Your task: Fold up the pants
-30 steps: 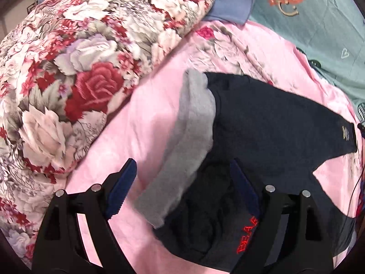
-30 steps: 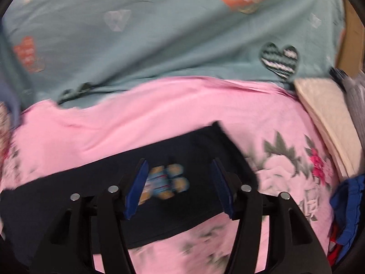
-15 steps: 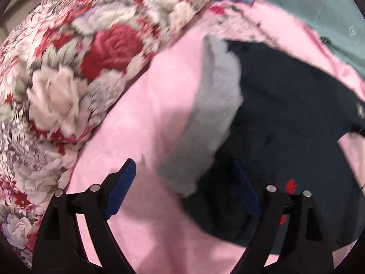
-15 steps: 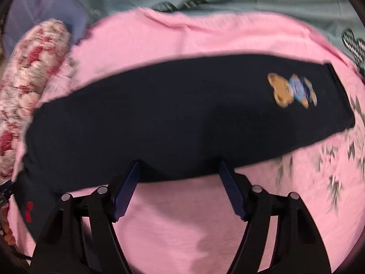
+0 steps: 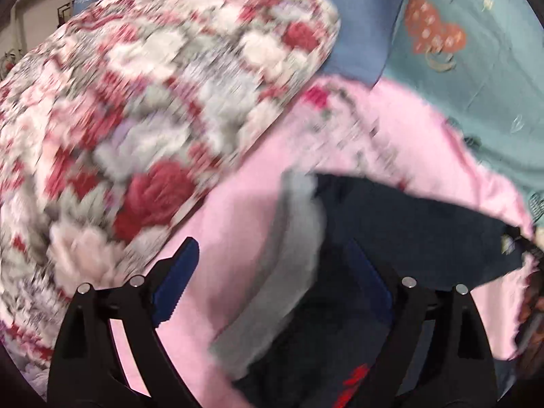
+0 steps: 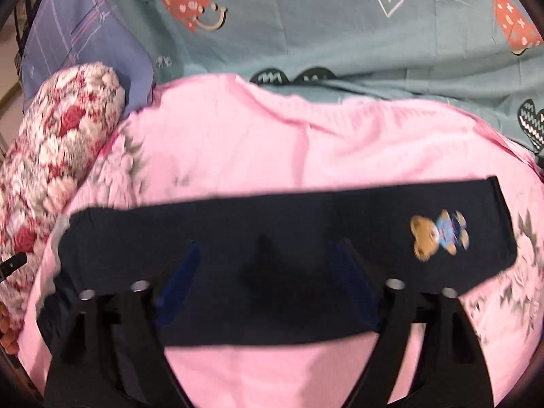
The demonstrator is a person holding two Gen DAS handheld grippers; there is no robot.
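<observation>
The dark navy pants (image 6: 238,238) lie flat on a pink blanket (image 6: 272,142) spread over a bed, stretched as one long band across the right wrist view. A small teddy-bear patch (image 6: 438,234) sits near the cuff end at the right of that view. At the opposite end, in the left wrist view, the pants (image 5: 408,231) show a turned-out grey fleecy lining (image 5: 289,255) at the waist and some red lettering (image 5: 355,377) low in the frame.

The right gripper (image 6: 268,278) hovers over the middle of the band. Its blue-padded fingers (image 6: 180,272) are spread wide and opening further, with dark cloth seen between them but no pad pressing on it. The left gripper (image 5: 272,285) is also spread wide and opening; the grey lining and the waist lie between its fingers (image 5: 176,282), and neither pad pinches them.

Left of the pants lies a thick quilt roll (image 5: 136,119) printed with red and white roses, soft and bulging, just beside the pink blanket's edge. Beyond it is a blue-violet checked pillow (image 6: 78,34). Behind the blanket spreads a teal sheet (image 6: 323,34) with orange and black heart prints. The pink blanket itself carries a faint floral print (image 6: 523,238) at its right side. The left wrist view is blurred.
</observation>
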